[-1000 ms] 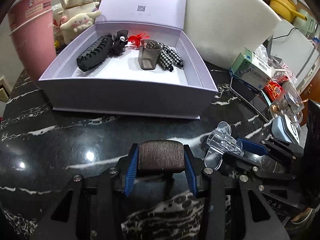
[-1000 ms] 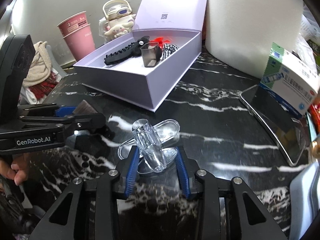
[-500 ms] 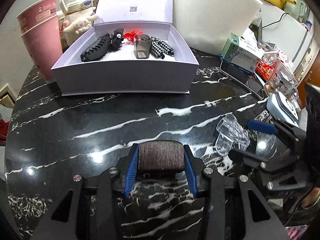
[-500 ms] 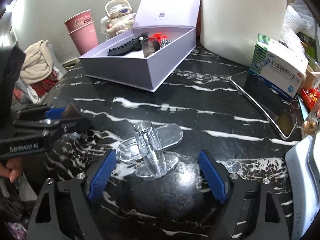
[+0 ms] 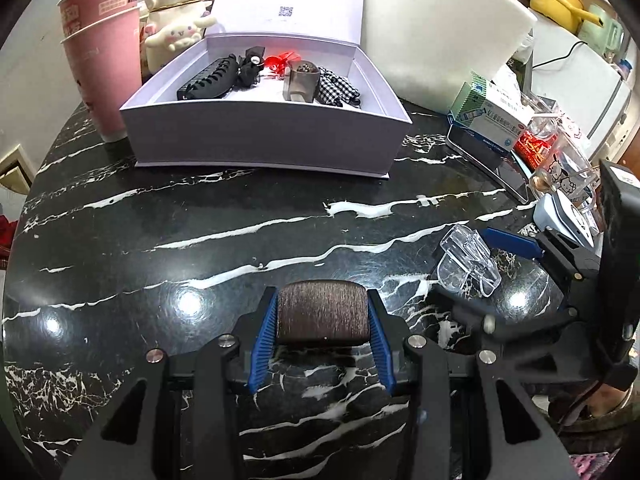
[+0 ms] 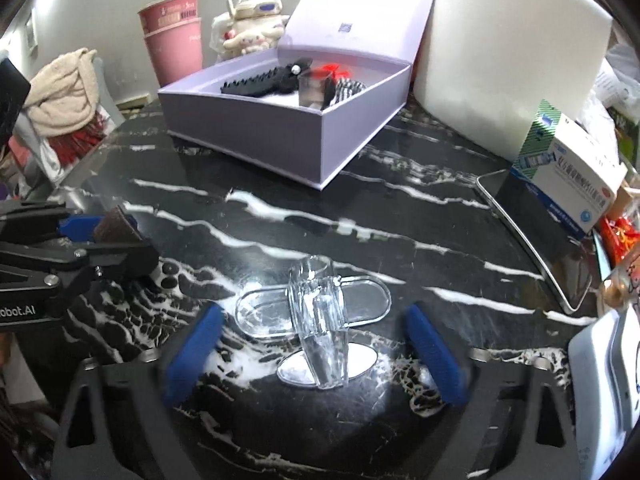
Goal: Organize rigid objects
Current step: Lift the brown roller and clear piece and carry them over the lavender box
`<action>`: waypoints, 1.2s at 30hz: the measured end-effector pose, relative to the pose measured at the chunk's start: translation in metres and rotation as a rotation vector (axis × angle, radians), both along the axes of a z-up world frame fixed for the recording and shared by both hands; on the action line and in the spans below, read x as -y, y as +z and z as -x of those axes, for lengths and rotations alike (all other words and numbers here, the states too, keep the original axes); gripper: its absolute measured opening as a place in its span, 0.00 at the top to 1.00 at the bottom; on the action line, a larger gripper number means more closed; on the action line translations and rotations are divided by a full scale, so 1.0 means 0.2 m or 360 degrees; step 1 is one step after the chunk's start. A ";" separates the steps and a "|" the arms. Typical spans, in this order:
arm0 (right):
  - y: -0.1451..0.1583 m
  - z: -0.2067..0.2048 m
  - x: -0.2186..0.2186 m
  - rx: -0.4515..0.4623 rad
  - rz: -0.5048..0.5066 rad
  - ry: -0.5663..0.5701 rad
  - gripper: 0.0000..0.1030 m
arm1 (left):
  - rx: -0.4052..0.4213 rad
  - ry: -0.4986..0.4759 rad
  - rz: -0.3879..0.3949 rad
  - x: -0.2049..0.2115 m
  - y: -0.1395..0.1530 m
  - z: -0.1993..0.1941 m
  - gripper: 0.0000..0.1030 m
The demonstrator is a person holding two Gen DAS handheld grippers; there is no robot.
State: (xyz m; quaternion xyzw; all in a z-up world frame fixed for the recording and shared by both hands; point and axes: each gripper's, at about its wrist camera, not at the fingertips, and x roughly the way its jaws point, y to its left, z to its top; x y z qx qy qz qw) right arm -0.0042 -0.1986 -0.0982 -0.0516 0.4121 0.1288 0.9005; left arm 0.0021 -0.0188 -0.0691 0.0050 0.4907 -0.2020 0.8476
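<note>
My left gripper (image 5: 322,326) is clamped on a brown clip (image 5: 322,314), pads on its two short ends; it looks stiff and light, with a brushed face that should not slip. It hangs over the black marble table (image 5: 200,216), the lavender box (image 5: 260,138) well beyond.

My right gripper (image 6: 312,354): jaws have just been closing a little, yet stand wide, touching nothing. The clear plastic clip (image 6: 316,320) lies on the table between them. Judgement: rigid, light, glossy, likely slippery and brittle. Best taken across the upright middle spine, not the thin flat wings.
</note>
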 end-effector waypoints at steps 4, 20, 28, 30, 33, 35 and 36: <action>0.00 0.00 0.01 -0.0002 -0.0018 0.0011 0.26 | -0.0002 0.0011 0.0021 -0.02 0.00 -0.01 0.59; 0.05 0.04 0.06 0.0026 -0.0150 -0.0010 0.49 | 0.0014 0.0034 0.0032 -0.04 0.02 -0.01 0.59; 0.10 0.06 0.07 0.0056 -0.0128 -0.0010 0.49 | 0.0047 0.0015 0.0018 -0.01 0.05 -0.01 0.59; 0.11 0.07 0.07 0.0061 -0.0126 -0.0004 0.49 | 0.0061 0.0005 0.0016 -0.01 0.07 0.00 0.59; 0.13 0.07 0.07 0.0077 -0.0115 0.0001 0.49 | 0.0090 -0.0002 -0.0006 0.00 0.10 0.00 0.59; 0.15 0.08 0.07 0.0095 -0.0109 -0.0001 0.49 | 0.0110 0.0000 -0.0017 0.01 0.12 0.00 0.59; 0.17 0.09 0.07 0.0103 -0.0107 -0.0001 0.49 | 0.0121 -0.0001 -0.0024 0.01 0.13 0.00 0.59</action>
